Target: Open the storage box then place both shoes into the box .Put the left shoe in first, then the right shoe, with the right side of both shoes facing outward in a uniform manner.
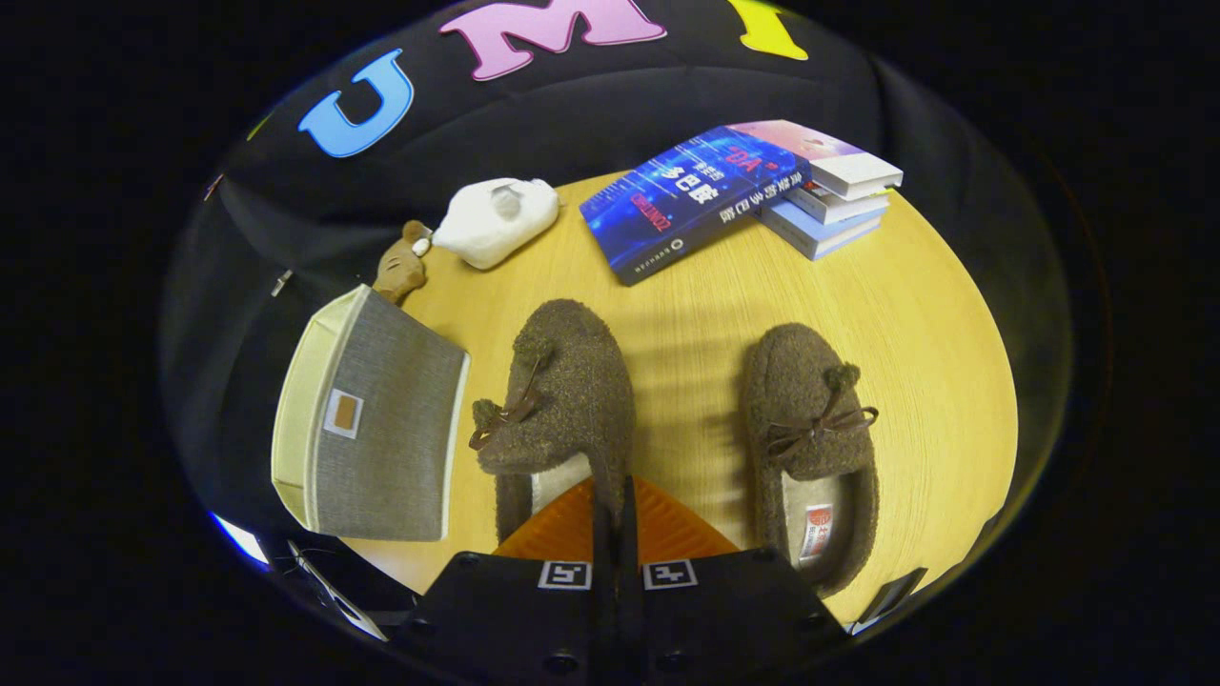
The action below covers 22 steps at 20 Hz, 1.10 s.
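The gripper (615,495) points down over the table (915,324), fingers pinching the left shoe's (567,391) heel rim.

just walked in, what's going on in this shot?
A person's handheld gripper has its fingers closed on the heel edge of the left-hand brown slipper, which looks tilted, so probably just gripped or lifted. The other slipper sits flat on the wooden table beside it. The grey fabric storage box is next to the gripped slipper, nothing visible in it yet. Books and two small toys lie beyond.
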Available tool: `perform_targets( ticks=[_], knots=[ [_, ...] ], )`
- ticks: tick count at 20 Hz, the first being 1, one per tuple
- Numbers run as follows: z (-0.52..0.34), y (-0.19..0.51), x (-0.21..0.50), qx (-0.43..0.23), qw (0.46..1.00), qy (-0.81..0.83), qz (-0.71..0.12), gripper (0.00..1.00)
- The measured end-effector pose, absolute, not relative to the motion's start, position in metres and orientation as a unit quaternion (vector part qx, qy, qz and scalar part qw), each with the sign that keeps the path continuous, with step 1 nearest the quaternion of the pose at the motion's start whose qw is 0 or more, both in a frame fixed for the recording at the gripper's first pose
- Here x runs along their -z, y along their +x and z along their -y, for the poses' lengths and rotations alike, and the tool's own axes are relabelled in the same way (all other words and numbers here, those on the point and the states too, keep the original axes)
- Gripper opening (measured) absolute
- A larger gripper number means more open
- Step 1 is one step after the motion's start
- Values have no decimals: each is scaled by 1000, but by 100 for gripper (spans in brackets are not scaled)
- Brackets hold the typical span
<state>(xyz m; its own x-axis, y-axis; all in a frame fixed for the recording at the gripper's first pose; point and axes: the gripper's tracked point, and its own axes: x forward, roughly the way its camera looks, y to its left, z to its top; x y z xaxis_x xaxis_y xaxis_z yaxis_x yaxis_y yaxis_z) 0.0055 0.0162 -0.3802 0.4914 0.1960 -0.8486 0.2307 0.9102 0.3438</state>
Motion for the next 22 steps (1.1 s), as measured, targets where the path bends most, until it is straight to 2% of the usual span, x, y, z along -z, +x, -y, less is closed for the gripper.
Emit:
perform_targets(
  ticks=[11, 17, 22],
  knots=[
    [-112, 85, 259, -61, 854, 267, -442, 5],
    [-191, 103, 256, -76, 842, 280, -454, 5],
    [-251, 103, 284, -68, 826, 287, -481, 5]
  ],
)
